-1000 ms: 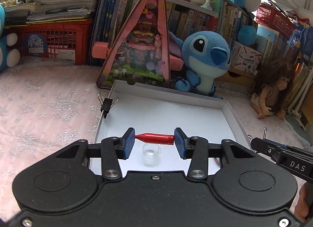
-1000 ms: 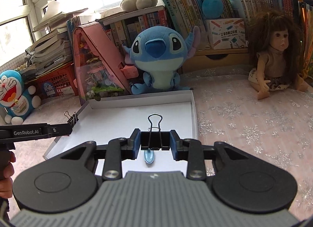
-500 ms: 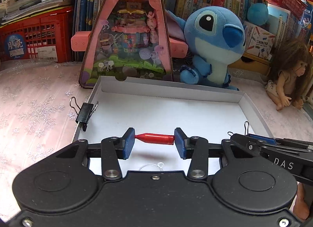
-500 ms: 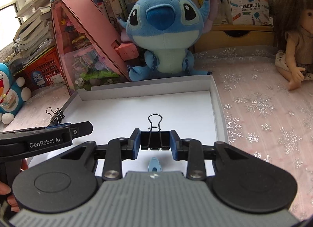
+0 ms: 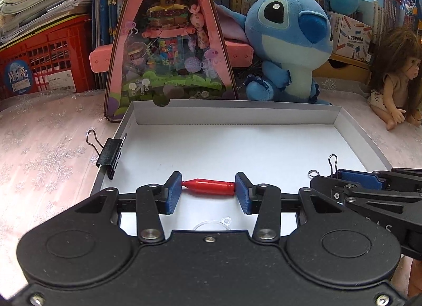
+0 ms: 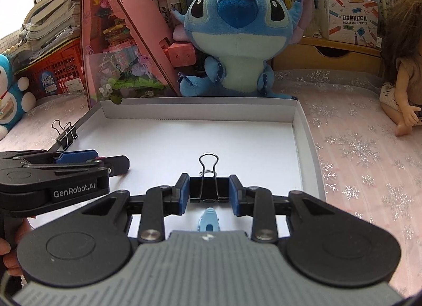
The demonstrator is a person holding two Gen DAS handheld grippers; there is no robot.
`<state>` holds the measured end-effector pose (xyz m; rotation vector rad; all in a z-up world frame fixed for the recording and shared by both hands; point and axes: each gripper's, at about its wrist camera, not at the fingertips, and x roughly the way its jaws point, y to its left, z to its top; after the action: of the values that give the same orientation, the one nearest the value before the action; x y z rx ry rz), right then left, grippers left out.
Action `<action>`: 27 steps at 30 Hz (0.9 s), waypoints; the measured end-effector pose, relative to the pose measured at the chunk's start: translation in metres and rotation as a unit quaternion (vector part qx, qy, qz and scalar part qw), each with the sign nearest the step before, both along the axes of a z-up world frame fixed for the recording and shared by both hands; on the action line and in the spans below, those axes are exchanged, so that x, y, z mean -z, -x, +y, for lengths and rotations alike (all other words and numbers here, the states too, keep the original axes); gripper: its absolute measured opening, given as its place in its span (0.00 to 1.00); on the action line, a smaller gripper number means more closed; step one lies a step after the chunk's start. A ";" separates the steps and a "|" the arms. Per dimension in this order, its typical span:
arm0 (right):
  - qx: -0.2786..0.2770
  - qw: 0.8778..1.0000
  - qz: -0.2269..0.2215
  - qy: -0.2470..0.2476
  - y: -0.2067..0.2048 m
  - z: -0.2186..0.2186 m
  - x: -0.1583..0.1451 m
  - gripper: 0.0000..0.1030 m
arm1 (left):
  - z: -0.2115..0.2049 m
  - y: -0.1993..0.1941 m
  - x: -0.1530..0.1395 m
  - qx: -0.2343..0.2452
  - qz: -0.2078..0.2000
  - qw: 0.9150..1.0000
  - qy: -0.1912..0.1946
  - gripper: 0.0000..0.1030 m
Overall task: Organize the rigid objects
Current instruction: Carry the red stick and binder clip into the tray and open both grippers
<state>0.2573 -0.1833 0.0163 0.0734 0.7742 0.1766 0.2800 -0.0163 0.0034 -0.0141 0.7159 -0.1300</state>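
Red bullet-shaped cap, glossy and tapered toward its left end, lies crosswise between the blue pads of the left gripper, which is clenched on it over the white cardboard tray. Only the right wrist view shows the right gripper gripping a black binder clip by its sides, wire loop pointing forward, with a light-blue clip on the tray floor beneath, half hidden by the gripper body. Only the left view shows a clear plastic piece, cut off and hard to identify. 1 more black binder clip bites the tray's left wall.
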 end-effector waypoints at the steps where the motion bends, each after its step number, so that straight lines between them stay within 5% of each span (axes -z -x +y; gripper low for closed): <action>1: -0.001 1.000 0.000 0.001 0.000 0.000 0.000 0.35 | 0.000 0.000 0.000 0.000 -0.001 1.000 -0.001 0.41; 7: -0.001 1.000 -0.006 0.002 0.001 0.000 -0.001 0.41 | -0.001 0.001 -0.001 -0.001 0.000 1.000 -0.001 0.41; 10: 0.000 1.000 -0.012 -0.002 0.004 -0.001 -0.005 0.53 | 0.003 0.003 -0.005 -0.004 0.010 1.000 0.012 0.42; 15: -0.002 0.999 -0.033 0.001 0.018 -0.003 -0.019 0.60 | 0.014 0.016 -0.017 -0.019 0.012 0.999 0.038 0.59; 22: -0.017 0.997 -0.070 0.011 0.056 -0.006 -0.044 0.71 | 0.028 0.060 -0.039 -0.010 -0.022 0.999 0.022 0.79; 27: -0.032 0.995 -0.091 0.015 0.090 -0.008 -0.053 0.77 | 0.039 0.103 -0.043 -0.002 -0.031 0.999 0.036 0.84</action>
<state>0.1674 -0.1917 0.0692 0.0041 0.5967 0.2295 0.1767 0.0222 0.0460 -0.0802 0.6486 -0.1523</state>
